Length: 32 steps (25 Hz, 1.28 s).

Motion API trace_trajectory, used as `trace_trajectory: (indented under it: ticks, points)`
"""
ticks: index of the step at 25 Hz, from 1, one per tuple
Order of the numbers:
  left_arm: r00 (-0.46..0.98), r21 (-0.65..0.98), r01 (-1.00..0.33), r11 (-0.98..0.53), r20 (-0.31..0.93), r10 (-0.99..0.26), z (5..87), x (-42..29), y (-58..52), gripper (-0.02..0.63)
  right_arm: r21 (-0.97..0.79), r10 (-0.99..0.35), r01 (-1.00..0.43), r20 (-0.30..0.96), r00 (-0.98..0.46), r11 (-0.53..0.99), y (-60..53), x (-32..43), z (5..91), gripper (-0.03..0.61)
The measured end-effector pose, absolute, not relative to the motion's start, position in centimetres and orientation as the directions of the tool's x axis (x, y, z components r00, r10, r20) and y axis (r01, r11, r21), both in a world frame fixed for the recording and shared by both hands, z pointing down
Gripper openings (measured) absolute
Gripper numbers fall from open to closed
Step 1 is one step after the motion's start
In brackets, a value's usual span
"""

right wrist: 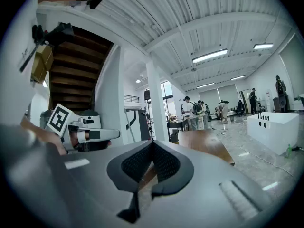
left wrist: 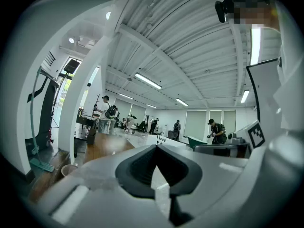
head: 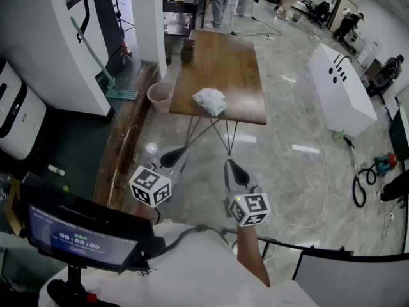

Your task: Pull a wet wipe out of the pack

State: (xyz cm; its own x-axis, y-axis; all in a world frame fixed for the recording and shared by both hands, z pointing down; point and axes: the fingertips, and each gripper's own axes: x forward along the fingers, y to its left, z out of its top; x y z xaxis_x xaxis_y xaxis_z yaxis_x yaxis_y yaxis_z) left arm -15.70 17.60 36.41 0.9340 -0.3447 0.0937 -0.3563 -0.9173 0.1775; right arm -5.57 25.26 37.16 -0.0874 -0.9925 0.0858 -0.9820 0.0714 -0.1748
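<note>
Left gripper view: read the left gripper (left wrist: pixel 156 147) as clenched, tip against tip, clamping nothing. Right gripper view: read the right gripper (right wrist: pixel 152 145) the same way, closed on nothing. Held level and side by side in front of the body, pointing toward the wooden table (head: pixel 230 56) ahead. Well apart from that table, and touching nothing.

Locate the wet wipe pack (head: pixel 210 101) in the head view: white, crumpled-looking, lying at the near end of the table close to the front edge. Cannot confirm at this range whether a wipe already protrudes from the opening. Note also a pink bin (head: pixel 160 96) on the floor just beside the table's near left corner.

Step in hand, by judgement: approach only, with no work yet begun on the pack. For the next move, close the distance and open both sets of jaws. Pin the pack with one gripper. Pinch the exposed wipe edge with the other, then pull upward. Expect so light a pack to lift if left unpinned.
</note>
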Motion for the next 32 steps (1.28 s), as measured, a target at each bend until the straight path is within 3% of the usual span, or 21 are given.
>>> trace_trajectory:
  ticks: [32]
  points:
    - [0.926,0.226,-0.375,-0.899,0.124,-0.355,39.3,-10.3,24.3,0.003,-0.228,-0.979,-0.962,0.094,-0.178,0.153,31.5,-0.7,40.5,0.008]
